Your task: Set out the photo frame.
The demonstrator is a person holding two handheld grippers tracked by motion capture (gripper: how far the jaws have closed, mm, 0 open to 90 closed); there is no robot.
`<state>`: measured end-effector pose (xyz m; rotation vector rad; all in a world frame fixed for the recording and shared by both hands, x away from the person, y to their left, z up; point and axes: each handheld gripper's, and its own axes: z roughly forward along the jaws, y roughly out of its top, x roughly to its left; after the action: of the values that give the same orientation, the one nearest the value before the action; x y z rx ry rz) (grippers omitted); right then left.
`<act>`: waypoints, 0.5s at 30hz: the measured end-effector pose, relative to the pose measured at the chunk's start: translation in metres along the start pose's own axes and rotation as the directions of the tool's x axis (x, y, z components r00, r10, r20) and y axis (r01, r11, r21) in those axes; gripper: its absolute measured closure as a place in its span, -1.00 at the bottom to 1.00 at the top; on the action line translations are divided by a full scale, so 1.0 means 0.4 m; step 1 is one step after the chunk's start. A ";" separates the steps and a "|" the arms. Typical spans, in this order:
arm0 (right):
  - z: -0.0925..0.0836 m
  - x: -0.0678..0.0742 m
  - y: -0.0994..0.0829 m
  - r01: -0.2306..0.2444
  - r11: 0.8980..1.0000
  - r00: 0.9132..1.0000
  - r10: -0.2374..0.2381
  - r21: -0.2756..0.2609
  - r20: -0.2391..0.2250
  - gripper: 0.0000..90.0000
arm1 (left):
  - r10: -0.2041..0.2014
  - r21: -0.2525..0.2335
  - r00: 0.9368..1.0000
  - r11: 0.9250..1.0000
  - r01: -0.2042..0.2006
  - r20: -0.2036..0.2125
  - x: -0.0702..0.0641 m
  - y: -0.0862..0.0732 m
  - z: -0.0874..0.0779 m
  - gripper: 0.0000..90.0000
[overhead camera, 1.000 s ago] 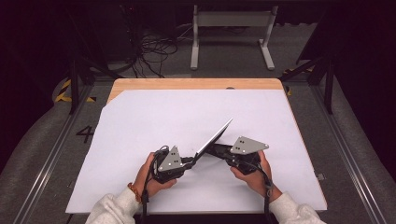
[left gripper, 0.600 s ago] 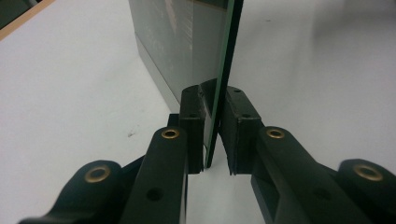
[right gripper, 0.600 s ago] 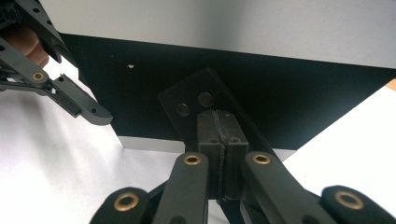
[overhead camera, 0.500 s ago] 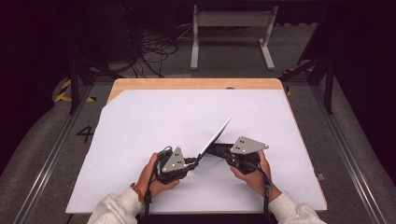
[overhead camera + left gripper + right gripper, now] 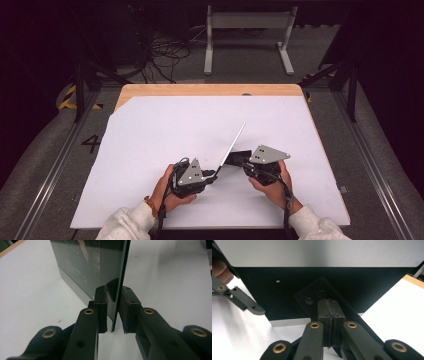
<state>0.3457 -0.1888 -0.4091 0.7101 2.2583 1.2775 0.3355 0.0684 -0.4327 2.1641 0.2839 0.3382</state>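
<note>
Thin, dark, glossy flat panel, seemingly glass, upright on edge.

A dark numeral "4" is painted on the grey floor beside the left edge of the white-covered wooden table in the high view. Faint pale lines that look like print run across the dark glossy panel in the left gripper view, too small and blurred to read.
</note>
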 end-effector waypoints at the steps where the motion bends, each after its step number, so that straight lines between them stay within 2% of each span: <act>1: -0.001 -0.002 -0.001 -0.001 1.000 1.000 0.001 0.000 0.001 1.00 | 0.000 0.000 1.000 1.000 0.000 0.002 -0.001 0.001 0.002 0.71; 15: -0.010 -0.016 -0.009 -0.016 1.000 1.000 0.016 -0.002 0.007 0.98 | -0.001 -0.010 1.000 1.000 0.002 0.029 -0.008 0.018 0.026 0.65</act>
<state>0.3472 -0.1971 -0.4095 0.7331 2.2500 1.2821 0.3366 0.0553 -0.4331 2.1568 0.2667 0.3066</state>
